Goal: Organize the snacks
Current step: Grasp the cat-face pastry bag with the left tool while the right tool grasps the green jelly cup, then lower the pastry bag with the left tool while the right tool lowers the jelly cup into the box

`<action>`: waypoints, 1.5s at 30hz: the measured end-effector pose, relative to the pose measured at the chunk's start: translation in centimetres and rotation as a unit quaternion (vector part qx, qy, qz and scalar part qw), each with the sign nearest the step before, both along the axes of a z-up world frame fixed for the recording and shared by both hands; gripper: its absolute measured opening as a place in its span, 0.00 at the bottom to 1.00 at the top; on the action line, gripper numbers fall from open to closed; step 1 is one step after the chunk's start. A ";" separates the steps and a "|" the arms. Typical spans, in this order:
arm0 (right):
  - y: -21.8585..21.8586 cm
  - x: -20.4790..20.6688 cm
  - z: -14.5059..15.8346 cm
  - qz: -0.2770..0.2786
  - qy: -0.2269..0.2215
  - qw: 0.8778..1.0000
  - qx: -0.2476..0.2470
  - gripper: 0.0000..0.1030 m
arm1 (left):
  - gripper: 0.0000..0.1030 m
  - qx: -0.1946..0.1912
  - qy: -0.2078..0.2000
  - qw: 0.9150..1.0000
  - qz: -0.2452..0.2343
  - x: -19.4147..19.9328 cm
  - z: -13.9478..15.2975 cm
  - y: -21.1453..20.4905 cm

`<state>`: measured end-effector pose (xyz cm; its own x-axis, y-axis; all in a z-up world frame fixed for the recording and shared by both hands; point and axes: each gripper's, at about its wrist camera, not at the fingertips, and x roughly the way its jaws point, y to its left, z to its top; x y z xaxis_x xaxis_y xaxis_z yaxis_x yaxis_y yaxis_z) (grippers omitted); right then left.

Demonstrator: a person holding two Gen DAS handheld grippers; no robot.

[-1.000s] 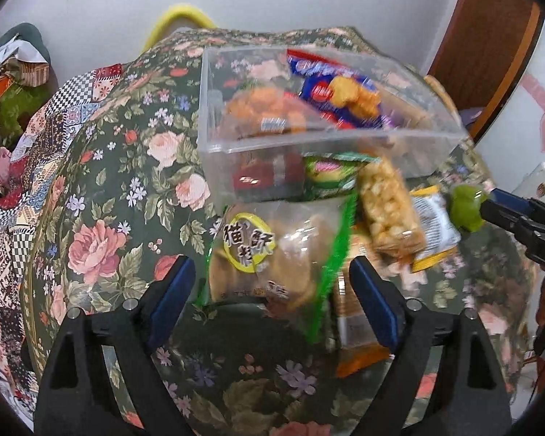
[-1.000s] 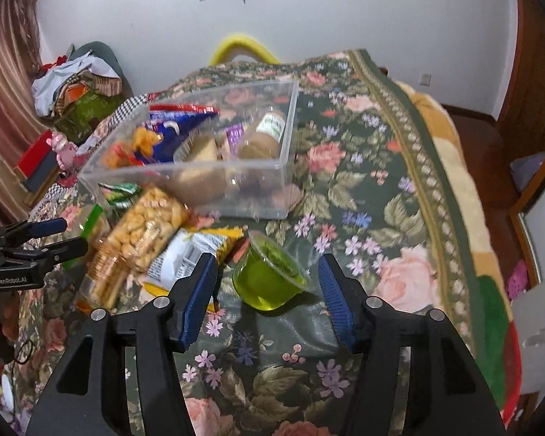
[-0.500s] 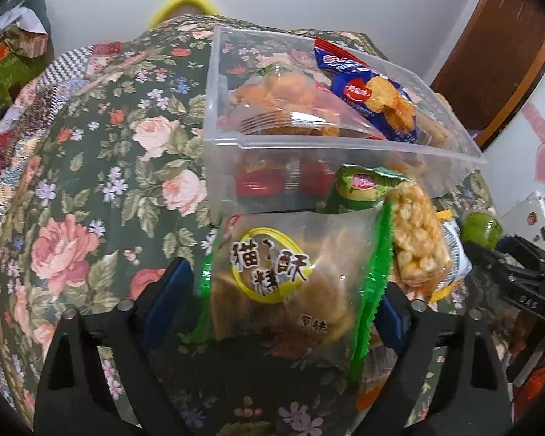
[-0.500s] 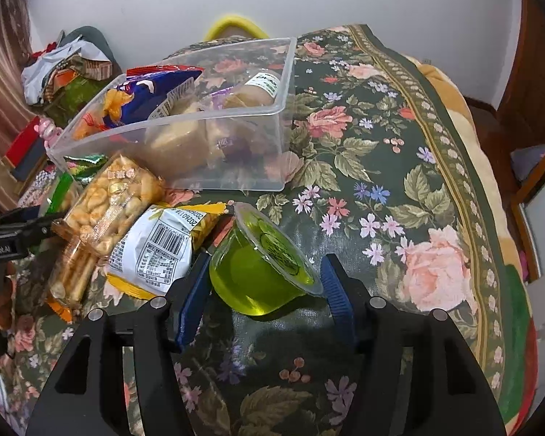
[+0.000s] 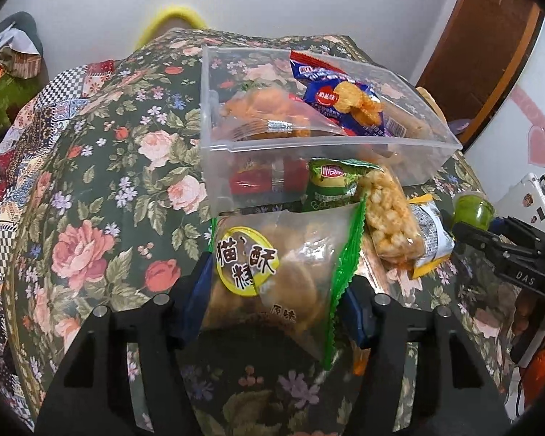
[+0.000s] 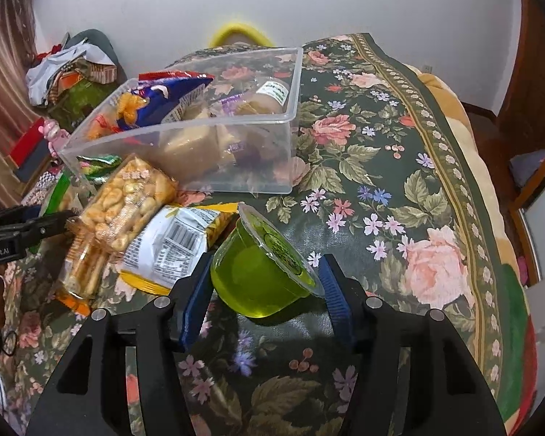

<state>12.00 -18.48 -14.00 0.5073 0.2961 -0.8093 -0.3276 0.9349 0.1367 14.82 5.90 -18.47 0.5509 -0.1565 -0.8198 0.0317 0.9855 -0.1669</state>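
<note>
My left gripper (image 5: 278, 290) is shut on a clear pastry bag with a yellow label and green edge (image 5: 272, 272), held just in front of the clear plastic bin (image 5: 436, 152). The bin holds a blue cracker bag (image 5: 341, 105) and other snacks. My right gripper (image 6: 263, 283) is shut on a green jelly cup (image 6: 261, 269), tilted, its foil lid facing up and right. The cup also shows in the left wrist view (image 5: 472, 209). The bin (image 6: 185, 138) lies beyond the cup, to the left.
Loose snacks lie before the bin on the floral cloth (image 6: 399, 189): a peanut brittle pack (image 6: 127, 203), a white and yellow packet (image 6: 170, 247), a green packet (image 5: 330, 185). Clothes pile (image 6: 72, 69) at back left; a door (image 5: 483, 47) at right.
Both grippers closed: the left on the pastry bag, the right on the jelly cup, which tipped and came up off the cloth. Both moved closer to their items.
</note>
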 end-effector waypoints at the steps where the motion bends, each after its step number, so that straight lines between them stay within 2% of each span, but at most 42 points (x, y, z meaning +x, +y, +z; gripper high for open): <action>1: 0.0 -0.1 0.3 0.000 -0.002 1.000 0.003 0.53 | 0.60 -0.001 -0.003 1.000 0.002 -0.4 0.3 0.2; 5: 0.0 -0.3 1.7 0.001 -0.018 1.000 0.007 0.53 | 0.60 0.000 -0.018 1.000 0.009 -1.1 1.6 0.9; 13: 0.8 0.0 4.8 0.006 -0.056 0.998 0.016 0.53 | 0.60 0.002 -0.069 0.998 0.012 -1.9 6.0 1.3; 24: 2.5 1.7 8.8 0.013 -0.112 0.993 0.034 0.53 | 0.60 -0.004 -0.115 0.993 0.009 1.6 10.1 0.7; 35: 4.6 4.7 9.8 0.017 -0.131 0.990 0.042 0.53 | 0.60 -0.002 -0.125 0.992 0.017 6.4 10.8 0.6; 45: 6.3 8.0 8.1 0.023 -0.108 0.993 0.029 0.53 | 0.60 -0.005 -0.098 0.995 0.031 10.7 8.4 0.7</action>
